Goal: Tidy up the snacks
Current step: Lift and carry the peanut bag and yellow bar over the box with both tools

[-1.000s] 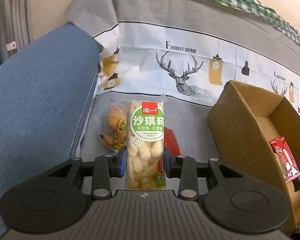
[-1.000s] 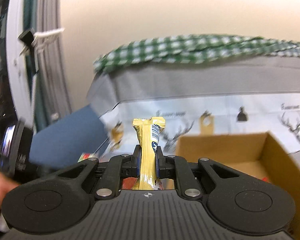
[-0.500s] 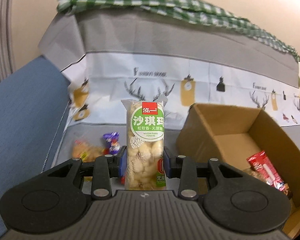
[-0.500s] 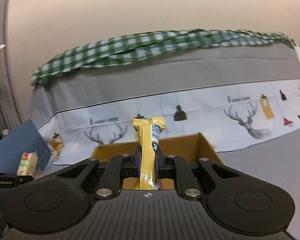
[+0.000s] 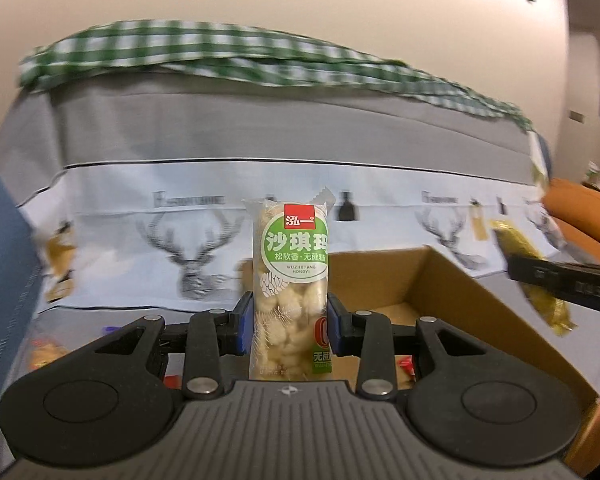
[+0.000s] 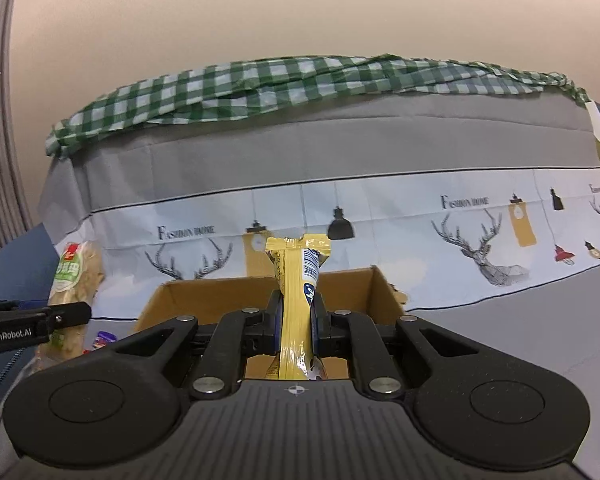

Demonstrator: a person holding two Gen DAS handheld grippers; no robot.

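Observation:
My left gripper (image 5: 290, 320) is shut on a clear snack pack with a green label (image 5: 290, 276), held upright above the left rim of an open cardboard box (image 5: 452, 280). My right gripper (image 6: 296, 320) is shut on a narrow yellow snack packet (image 6: 296, 276), held upright over the same box (image 6: 220, 296). The right gripper with the yellow packet (image 5: 532, 276) shows at the right edge of the left wrist view. The left gripper (image 6: 32, 324) with the green-label pack (image 6: 74, 280) shows at the left edge of the right wrist view.
The box sits on a grey sofa seat with a deer-print cover (image 6: 480, 248). A green checked cloth (image 6: 300, 80) lies along the sofa back. Loose snacks (image 5: 44, 354) lie on the seat left of the box; a red packet (image 5: 406, 364) lies inside it. A blue cushion (image 6: 16, 256) is at left.
Both grippers have risen and swung right, toward the box. The box now sits straight ahead of the right gripper, and the loose snacks have dropped low in the left view.

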